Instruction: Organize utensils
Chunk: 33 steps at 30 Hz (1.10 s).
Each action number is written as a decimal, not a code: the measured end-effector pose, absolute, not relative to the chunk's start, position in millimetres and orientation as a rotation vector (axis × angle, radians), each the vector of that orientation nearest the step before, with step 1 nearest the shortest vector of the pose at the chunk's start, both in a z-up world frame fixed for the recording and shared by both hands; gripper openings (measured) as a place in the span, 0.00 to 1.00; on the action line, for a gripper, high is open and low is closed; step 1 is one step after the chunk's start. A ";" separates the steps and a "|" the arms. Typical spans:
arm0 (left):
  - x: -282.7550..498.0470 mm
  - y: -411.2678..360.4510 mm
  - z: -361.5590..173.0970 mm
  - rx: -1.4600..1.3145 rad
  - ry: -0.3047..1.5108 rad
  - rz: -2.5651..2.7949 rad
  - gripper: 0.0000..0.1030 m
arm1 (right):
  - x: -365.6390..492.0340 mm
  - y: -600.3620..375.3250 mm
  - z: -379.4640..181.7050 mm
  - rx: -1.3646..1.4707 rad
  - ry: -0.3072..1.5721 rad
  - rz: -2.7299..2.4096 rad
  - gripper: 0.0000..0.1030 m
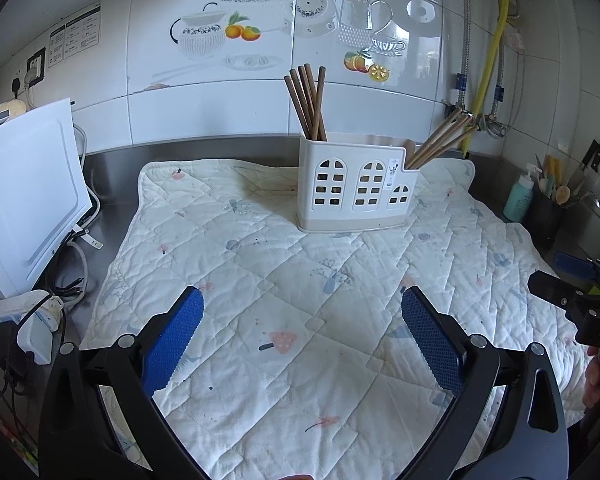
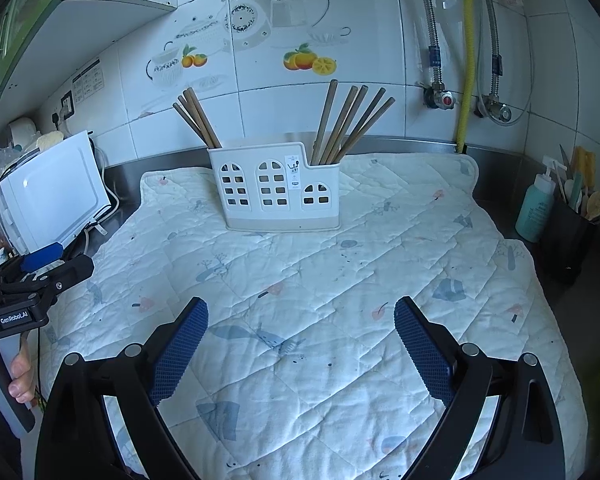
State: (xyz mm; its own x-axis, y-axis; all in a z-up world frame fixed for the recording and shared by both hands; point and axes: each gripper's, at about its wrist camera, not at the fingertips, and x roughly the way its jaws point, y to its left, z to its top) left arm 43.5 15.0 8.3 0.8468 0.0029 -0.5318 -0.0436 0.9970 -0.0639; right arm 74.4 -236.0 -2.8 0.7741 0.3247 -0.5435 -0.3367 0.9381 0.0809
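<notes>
A white house-shaped utensil holder (image 1: 354, 184) (image 2: 278, 186) stands at the back of a quilted mat (image 1: 300, 280) (image 2: 320, 280). Several brown chopsticks (image 1: 307, 102) (image 2: 196, 120) stand in its left compartment. Another bunch of chopsticks (image 1: 440, 140) (image 2: 350, 122) leans out of the right compartment. My left gripper (image 1: 302, 308) hovers open over the mat's near half, nothing between its blue pads. My right gripper (image 2: 300, 316) is also open and empty over the mat. Each gripper shows at the edge of the other's view.
A white appliance (image 1: 28, 192) (image 2: 52, 196) with cables and a power strip (image 1: 28, 320) sits left of the mat. A teal bottle (image 2: 538, 208) and a black pot of utensils (image 2: 572, 236) stand at the right. Pipes and valves run on the tiled wall (image 2: 444, 96).
</notes>
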 end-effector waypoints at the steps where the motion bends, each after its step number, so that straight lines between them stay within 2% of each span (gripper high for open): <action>1: 43.4 14.6 7.7 -0.075 0.562 0.021 0.95 | 74.5 -235.9 -3.1 -0.020 0.585 0.359 0.88; 33: 44.7 11.8 -1.6 -0.072 0.598 0.010 0.95 | 74.9 -228.8 -5.6 -0.032 0.595 0.378 0.89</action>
State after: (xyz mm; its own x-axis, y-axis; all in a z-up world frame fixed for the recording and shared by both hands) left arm 44.7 11.8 -1.6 0.8263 -0.0114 -0.5631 -0.0305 0.9974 -0.0649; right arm 74.9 -228.8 -5.6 0.7618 0.3379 -0.5527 -0.3564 0.9311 0.0780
